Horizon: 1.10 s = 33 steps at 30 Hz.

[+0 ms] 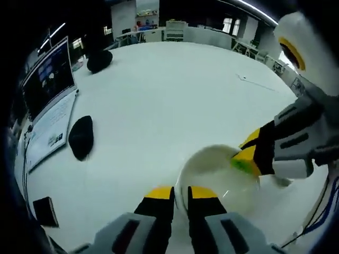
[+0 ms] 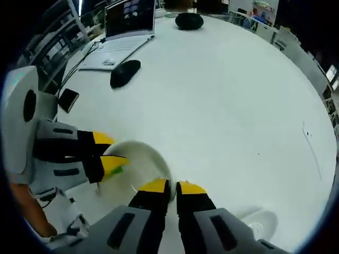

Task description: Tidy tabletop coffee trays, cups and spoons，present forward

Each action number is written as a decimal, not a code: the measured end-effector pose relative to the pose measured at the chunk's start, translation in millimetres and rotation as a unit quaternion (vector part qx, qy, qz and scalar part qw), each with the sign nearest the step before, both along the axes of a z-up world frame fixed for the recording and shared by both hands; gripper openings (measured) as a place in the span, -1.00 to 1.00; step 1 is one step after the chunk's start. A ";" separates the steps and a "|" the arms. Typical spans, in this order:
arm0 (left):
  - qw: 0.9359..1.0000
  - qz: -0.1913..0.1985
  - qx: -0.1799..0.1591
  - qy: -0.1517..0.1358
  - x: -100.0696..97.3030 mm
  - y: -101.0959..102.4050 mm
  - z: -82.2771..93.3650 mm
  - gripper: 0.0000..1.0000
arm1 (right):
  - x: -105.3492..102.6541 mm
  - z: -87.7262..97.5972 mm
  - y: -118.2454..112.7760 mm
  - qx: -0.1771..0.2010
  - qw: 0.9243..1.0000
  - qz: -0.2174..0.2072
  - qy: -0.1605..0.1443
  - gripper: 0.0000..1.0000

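A white cup (image 1: 217, 177) stands on the white table, close in front of me. My left gripper (image 1: 181, 197) is shut on its near rim, one jaw inside and one outside. Reaching in from the right, my right gripper (image 1: 248, 154) pinches the opposite rim, with a small green patch at its tip. In the right gripper view the same cup (image 2: 139, 168) sits low and left of centre. There the right gripper (image 2: 172, 186) is shut on the rim, and the left gripper (image 2: 108, 153) holds it from the left. A glossy white piece (image 2: 257, 222) lies beside my right jaws; what it is stays unclear.
An open laptop (image 1: 50, 100) (image 2: 124, 32) sits near the table edge with a black mouse (image 1: 81, 136) (image 2: 125, 73) beside it. A rounded black object (image 1: 99, 61) (image 2: 189, 21) lies farther back. A small dark device (image 1: 45, 210) (image 2: 69, 99) rests near the edge.
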<state>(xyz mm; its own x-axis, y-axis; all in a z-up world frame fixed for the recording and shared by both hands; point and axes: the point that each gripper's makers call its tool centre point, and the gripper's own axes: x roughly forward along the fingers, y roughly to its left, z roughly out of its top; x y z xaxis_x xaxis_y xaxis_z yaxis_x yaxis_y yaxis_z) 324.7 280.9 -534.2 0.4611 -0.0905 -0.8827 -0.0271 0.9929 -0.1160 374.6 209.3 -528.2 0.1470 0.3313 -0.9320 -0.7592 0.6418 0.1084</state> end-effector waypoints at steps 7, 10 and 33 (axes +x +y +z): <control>0.998 0.036 -0.001 0.043 1.1 1.8 -2.2 -0.82 | -2.6 -1.4 0.2 -0.013 1.000 -0.007 0.012 -0.87; 0.998 0.039 -0.004 0.051 -0.2 0.9 -2.6 -0.83 | -4.0 -1.5 -0.3 -0.024 1.000 0.007 0.002 -0.87; 0.997 0.008 -0.007 0.071 5.0 -27.7 14.0 -0.84 | 3.5 16.5 -29.7 -0.049 0.999 0.000 0.007 -0.89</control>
<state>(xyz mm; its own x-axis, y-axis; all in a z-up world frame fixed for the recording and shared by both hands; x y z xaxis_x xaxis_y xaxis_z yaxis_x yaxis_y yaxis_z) 329.7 253.1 -520.2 0.3336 -0.0972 -0.9377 -0.0598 0.9905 -0.1240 378.2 179.6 -511.7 0.1343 0.2392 -0.9616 -0.7579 0.6500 0.0559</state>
